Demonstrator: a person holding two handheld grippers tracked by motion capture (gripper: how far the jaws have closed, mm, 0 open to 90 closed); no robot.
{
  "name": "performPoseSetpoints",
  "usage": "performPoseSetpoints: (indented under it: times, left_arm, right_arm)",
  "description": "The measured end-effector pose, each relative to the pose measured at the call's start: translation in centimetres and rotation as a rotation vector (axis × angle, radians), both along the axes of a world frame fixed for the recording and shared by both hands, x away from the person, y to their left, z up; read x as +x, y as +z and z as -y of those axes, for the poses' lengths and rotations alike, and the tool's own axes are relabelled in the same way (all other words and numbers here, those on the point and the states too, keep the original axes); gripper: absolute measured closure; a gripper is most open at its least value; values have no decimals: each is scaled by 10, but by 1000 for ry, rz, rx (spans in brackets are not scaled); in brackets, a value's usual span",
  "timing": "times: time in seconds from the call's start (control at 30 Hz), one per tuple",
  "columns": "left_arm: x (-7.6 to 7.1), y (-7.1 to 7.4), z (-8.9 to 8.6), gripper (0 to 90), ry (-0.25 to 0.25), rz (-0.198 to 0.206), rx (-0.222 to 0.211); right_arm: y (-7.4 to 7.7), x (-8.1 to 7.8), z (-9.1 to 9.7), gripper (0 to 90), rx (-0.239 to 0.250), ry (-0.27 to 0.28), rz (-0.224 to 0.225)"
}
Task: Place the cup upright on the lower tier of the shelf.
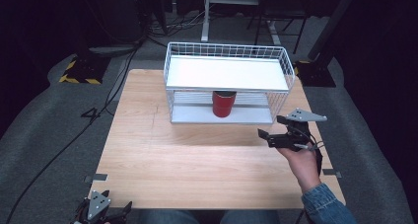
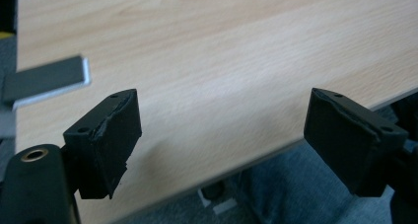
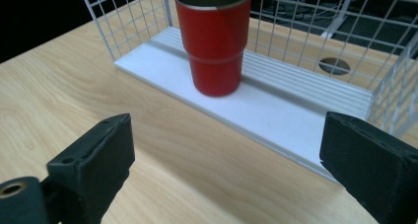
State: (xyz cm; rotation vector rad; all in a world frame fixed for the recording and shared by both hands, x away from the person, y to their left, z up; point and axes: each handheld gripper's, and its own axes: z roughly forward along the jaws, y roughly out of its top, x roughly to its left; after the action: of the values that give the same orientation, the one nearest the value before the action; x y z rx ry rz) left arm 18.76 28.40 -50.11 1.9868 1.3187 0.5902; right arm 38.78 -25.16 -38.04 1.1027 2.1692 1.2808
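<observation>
A red metal cup (image 1: 224,103) (image 3: 214,41) stands upright on the lower white shelf of a white wire rack (image 1: 226,73) (image 3: 276,105) at the far middle of the wooden table (image 1: 172,160). My right gripper (image 1: 271,127) (image 3: 226,160) is over the table in front of the rack's right end, aimed at the cup and short of the shelf edge. Its jaws are open with nothing between them. My left gripper (image 1: 111,211) (image 2: 222,135) hangs at the table's near left corner, jaws apart over the table edge and holding nothing.
A small metal bracket (image 1: 100,177) (image 2: 49,78) sticks out at the table's near left edge. The person's jeans-clad knees (image 2: 296,184) sit under the near edge. Cables and a yellow-black striped base (image 1: 79,71) lie on the grey floor to the far left.
</observation>
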Motion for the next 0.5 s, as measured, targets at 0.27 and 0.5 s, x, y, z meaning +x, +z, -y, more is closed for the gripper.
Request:
performPoseSetpoints:
  times: [0.27,0.5]
  left_arm:
    - [10,0,7,151,-22,-2,-4]
    - [19,1,14,152,-58,1,-2]
  right_arm:
    - [-3,-20,28,125,-22,-24,-7]
    - [-7,-35,45,154,-50,-40,-9]
